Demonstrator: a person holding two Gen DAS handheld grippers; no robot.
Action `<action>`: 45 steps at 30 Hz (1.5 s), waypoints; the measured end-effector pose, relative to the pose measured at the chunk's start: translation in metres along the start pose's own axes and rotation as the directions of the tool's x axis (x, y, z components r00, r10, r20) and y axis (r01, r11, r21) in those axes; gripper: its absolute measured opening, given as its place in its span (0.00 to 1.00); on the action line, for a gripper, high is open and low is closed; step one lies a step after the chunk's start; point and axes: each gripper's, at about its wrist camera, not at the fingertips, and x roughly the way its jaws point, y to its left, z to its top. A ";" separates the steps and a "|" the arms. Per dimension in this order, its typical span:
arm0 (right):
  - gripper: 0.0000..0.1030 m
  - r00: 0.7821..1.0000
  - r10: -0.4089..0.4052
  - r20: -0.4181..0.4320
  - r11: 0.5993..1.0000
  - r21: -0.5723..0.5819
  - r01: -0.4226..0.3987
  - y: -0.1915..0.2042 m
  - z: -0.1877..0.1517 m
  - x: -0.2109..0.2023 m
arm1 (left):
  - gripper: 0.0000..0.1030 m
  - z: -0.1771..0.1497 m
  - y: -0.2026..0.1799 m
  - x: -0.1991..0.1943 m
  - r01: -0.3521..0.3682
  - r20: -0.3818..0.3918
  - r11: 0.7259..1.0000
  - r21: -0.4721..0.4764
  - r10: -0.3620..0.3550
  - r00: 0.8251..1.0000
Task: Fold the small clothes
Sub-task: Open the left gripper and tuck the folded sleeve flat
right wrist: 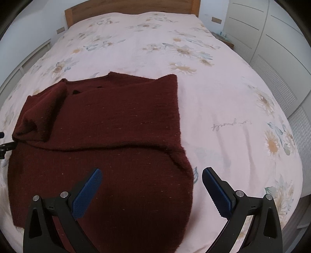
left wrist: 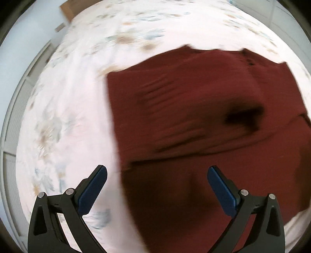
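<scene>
A dark red knit sweater (right wrist: pixel 101 136) is shown lying partly folded on the flowered bed (right wrist: pixel 223 109), at the lower left of the right wrist view. The right claw (right wrist: pixel 151 186) is held wide and empty above its lower right edge; the left claw (left wrist: pixel 157 186) is likewise wide and empty. The knit is judged soft, limp and fairly thick, best pinched at a hem corner. Only the right view, unblurred, shows the headboard (right wrist: pixel 132 5)
</scene>
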 end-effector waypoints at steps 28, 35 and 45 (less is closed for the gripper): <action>1.00 0.999 0.012 0.029 0.978 -0.207 -0.006 0.102 0.044 -0.009 | 0.12 0.037 0.073 0.101 0.230 0.018 0.960 -0.163 -0.230 0.973; 1.00 0.989 0.139 0.052 0.924 -0.367 -0.110 0.181 0.080 -0.018 | 0.12 0.033 0.070 0.104 0.240 0.022 0.956 -0.170 -0.240 0.970; 1.00 0.978 0.185 -0.098 0.773 -0.600 -0.207 0.305 0.095 0.037 | 0.12 0.016 0.079 0.105 0.248 0.016 0.953 -0.172 -0.249 0.968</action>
